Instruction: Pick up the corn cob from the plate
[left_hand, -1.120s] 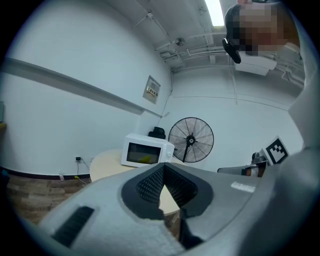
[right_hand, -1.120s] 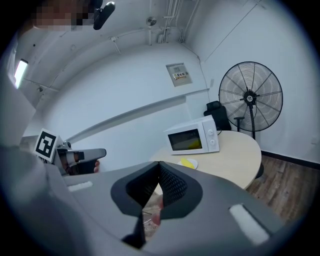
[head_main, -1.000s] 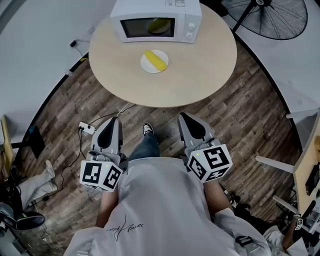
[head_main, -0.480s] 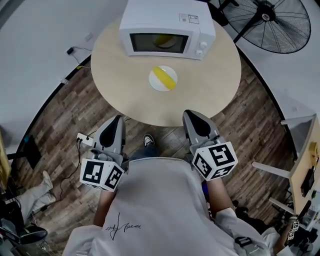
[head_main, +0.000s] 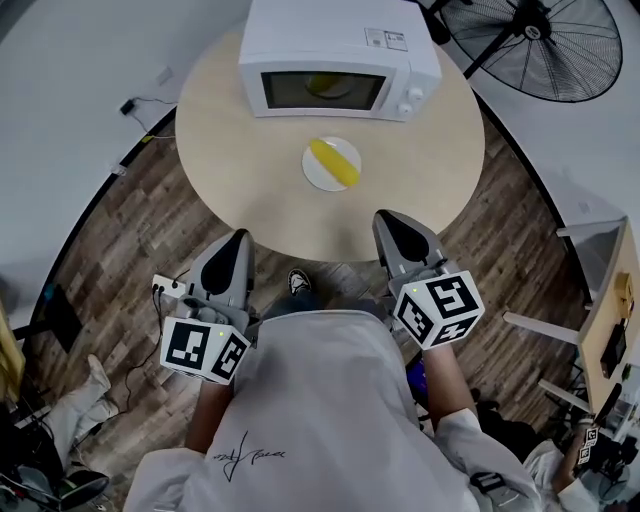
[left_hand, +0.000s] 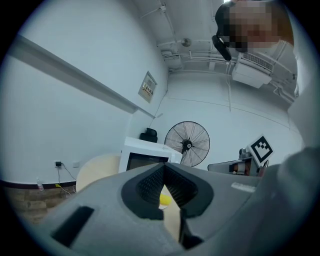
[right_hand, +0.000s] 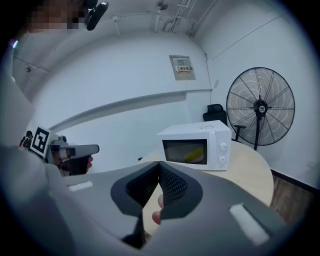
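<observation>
- Yellow corn cob (head_main: 333, 163): lies on the white plate (head_main: 316, 177), ahead of both grippers and between their lines, somewhat nearer the right one. Untouched and well apart from either tip.
- Left gripper (head_main: 238, 237): jaws together and empty. Its own view shows the cob as a yellow speck through the notch below the closed tips.
- Right gripper (head_main: 391, 216): jaws together, holding nothing.
- Change noted: over the last second we have walked up to the round wooden table (head_main: 240, 180). Both grippers have moved forward with us. Their tips, formerly over the floorboards short of the table, now stand at its near edge. Plate and cob have kept their spot in front of the microwave (head_main: 340, 45).
- Second yellow item (head_main: 322, 86): behind the microwave door, beyond the plate. We judge it is not the piece the task names.
- Meaning for the task: we judge the approach nearly done and the pick not begun. One gripper must open before it reaches the plate, since closed jaws would only push the cob off.
</observation>
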